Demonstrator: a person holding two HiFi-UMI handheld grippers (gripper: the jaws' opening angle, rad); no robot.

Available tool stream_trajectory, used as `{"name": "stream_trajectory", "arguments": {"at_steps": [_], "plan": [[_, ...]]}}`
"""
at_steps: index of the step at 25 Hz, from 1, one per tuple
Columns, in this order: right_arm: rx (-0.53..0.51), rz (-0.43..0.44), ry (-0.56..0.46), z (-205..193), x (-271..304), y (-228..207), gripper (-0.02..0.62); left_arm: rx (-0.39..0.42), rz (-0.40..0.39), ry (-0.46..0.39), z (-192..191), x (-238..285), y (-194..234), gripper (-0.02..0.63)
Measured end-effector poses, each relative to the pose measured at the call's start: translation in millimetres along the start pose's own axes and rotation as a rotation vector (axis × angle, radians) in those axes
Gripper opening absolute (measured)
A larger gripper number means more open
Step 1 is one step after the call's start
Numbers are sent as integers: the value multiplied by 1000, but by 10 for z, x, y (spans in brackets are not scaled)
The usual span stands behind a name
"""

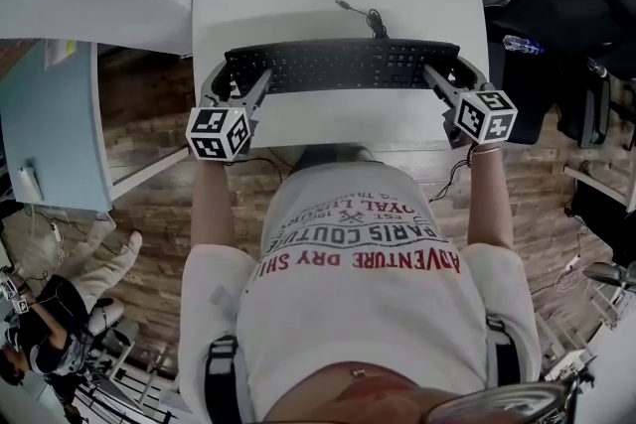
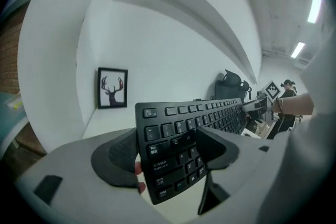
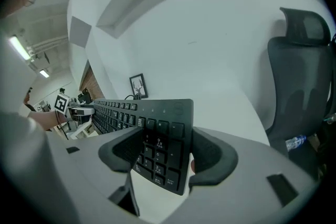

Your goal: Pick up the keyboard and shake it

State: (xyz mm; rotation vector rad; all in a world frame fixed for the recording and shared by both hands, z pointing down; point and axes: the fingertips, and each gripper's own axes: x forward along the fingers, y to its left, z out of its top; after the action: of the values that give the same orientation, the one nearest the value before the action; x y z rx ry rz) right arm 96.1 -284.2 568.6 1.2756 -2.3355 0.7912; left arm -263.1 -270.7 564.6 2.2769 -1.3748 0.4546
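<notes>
left tongs [image 2: 168, 152] and right tongs [image 3: 165, 157] are clamped on the ends of the lifted keyboard [image 1: 343, 65]; shaking is called for next.

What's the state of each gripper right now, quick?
Left gripper: closed on the left end of the keyboard.
Right gripper: closed on the keyboard's right end.
</notes>
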Motion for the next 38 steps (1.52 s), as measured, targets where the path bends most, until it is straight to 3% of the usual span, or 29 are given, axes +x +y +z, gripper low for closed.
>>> {"name": "stream_trajectory", "arguments": {"at_steps": [7, 16, 27, 38], "plan": [[-165, -26, -264, 741, -393, 117, 296, 170, 28, -289, 815, -278, -162, 339], [-335, -72, -543, 1319, -863, 331, 296, 300, 40, -518, 1467, -610, -319, 339], [-535, -139, -778, 1703, -1290, 590, 296, 386, 70, -685, 1867, -923, -444, 339], [-659, -185, -879, 1907, -1574, 838, 296, 393, 81, -773, 1995, -1122, -468, 339]]}}
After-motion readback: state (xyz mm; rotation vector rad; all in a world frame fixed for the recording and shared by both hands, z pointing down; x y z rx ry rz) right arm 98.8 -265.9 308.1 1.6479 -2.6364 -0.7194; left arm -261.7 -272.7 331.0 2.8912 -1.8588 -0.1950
